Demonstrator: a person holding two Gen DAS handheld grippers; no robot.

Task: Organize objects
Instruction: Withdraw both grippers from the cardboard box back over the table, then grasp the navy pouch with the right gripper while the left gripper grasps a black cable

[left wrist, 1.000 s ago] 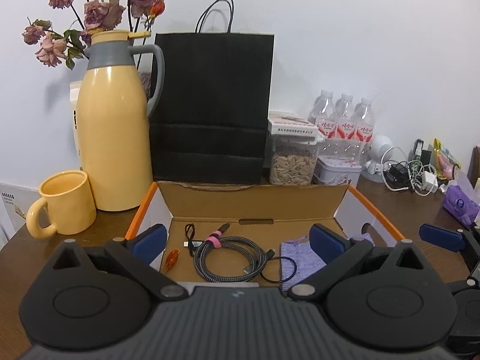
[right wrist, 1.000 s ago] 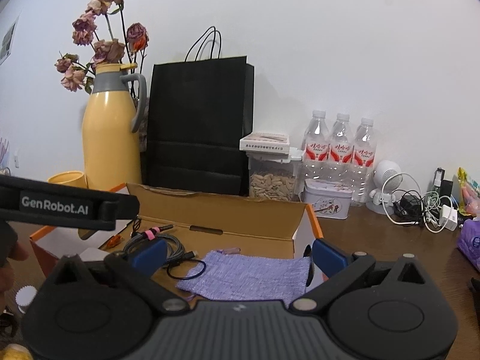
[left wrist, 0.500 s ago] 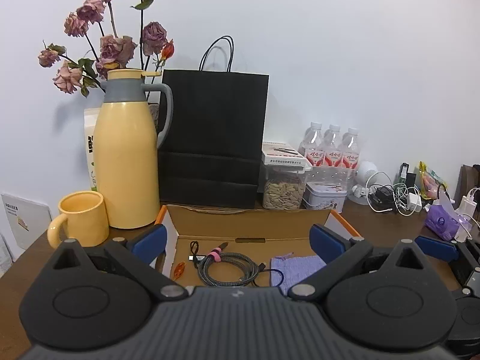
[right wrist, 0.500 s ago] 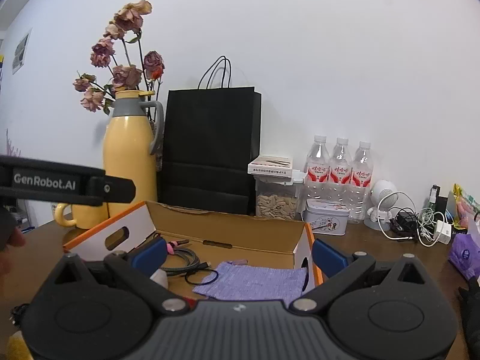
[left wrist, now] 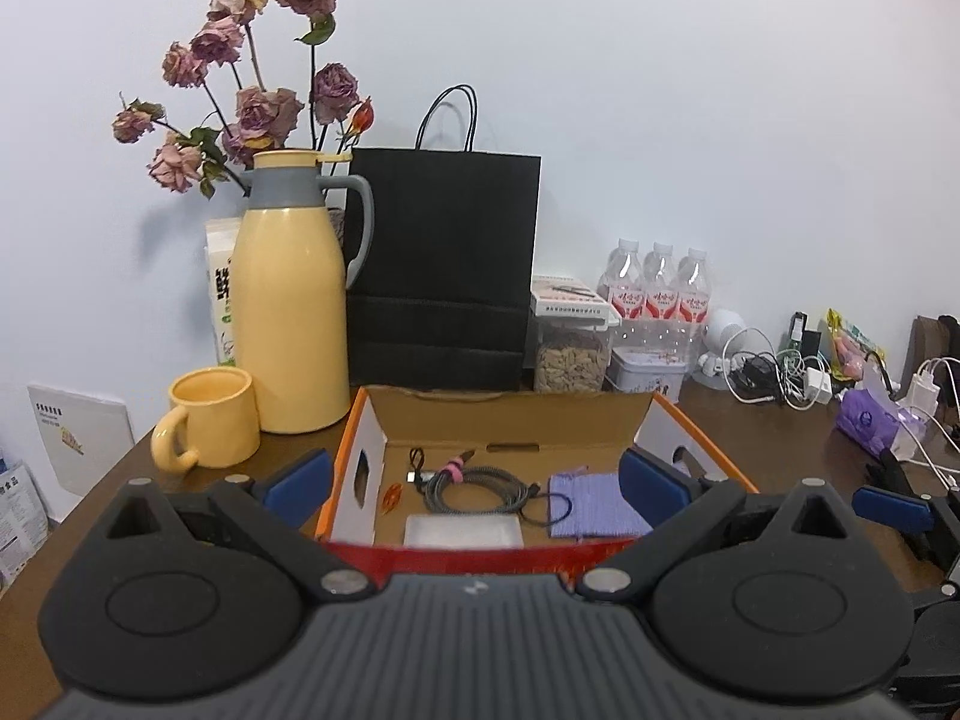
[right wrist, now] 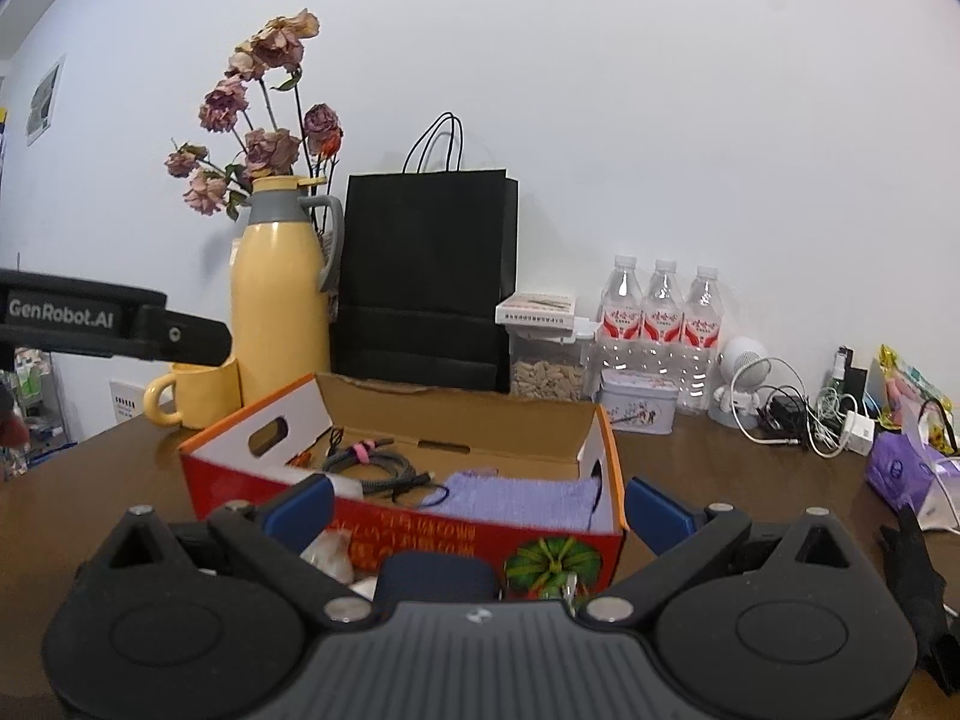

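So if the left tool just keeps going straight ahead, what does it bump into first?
Probably the box: its red front wall sits right ahead of the open left tool. If it passes above that wall, the cable inside looks next, though depth is unclear.

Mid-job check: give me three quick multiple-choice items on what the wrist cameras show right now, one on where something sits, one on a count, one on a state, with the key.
1. Where does the coiled grey braided cable lie?
A. inside the open cardboard box
B. on the table beside the yellow mug
C. in the black paper bag

2. How many clear water bottles with red labels stand by the wall?
A. two
B. three
C. five

3. How are the left gripper and the right gripper?
A. both open and holding nothing
B. left shut on the cable
C. right shut on the purple knitted cloth

Key: 1 A, the cable rests on the box floor; 2 B, three caps stand in a row; 3 A, both pairs of blue pads stand wide apart.
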